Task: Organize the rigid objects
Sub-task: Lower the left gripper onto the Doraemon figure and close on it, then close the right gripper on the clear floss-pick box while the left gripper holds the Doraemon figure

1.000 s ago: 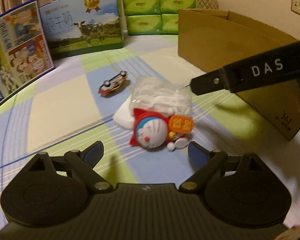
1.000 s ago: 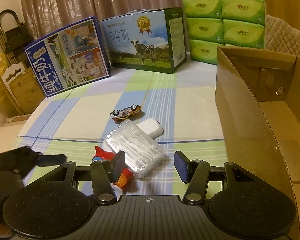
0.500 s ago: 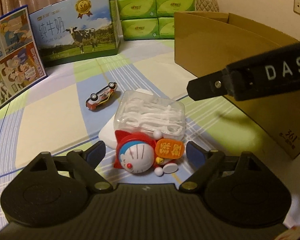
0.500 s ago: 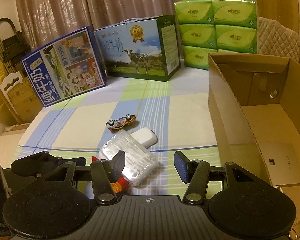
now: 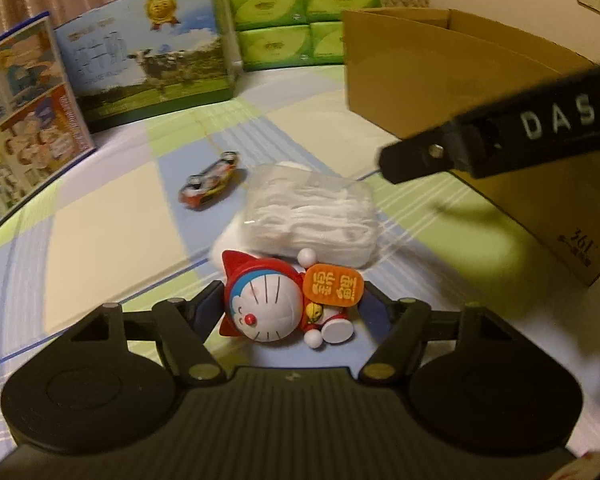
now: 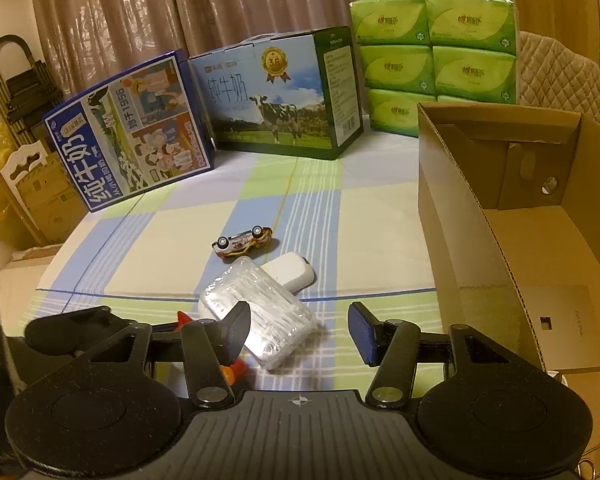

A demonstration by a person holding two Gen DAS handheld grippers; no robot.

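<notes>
A red and white Doraemon figure (image 5: 276,304) lies on the checked cloth between the open fingers of my left gripper (image 5: 290,306); the pads stand on either side of it, not closed. Behind it lies a clear plastic box of white floss picks (image 5: 312,216), on top of a white flat case (image 6: 290,272). A toy car (image 5: 210,186) lies overturned further back. My right gripper (image 6: 300,332) is open and empty, hovering above the clear box (image 6: 260,312). One of its fingers (image 5: 480,140) crosses the left wrist view.
An open cardboard box (image 6: 500,216) stands on the right with a flat grey packet (image 6: 556,320) inside. Two milk cartons (image 6: 268,96) (image 6: 132,132) and stacked green tissue packs (image 6: 432,64) line the back of the cloth.
My left gripper has moved forward, so the Doraemon figure now sits between its fingers. My right gripper has drawn back and up a little.
</notes>
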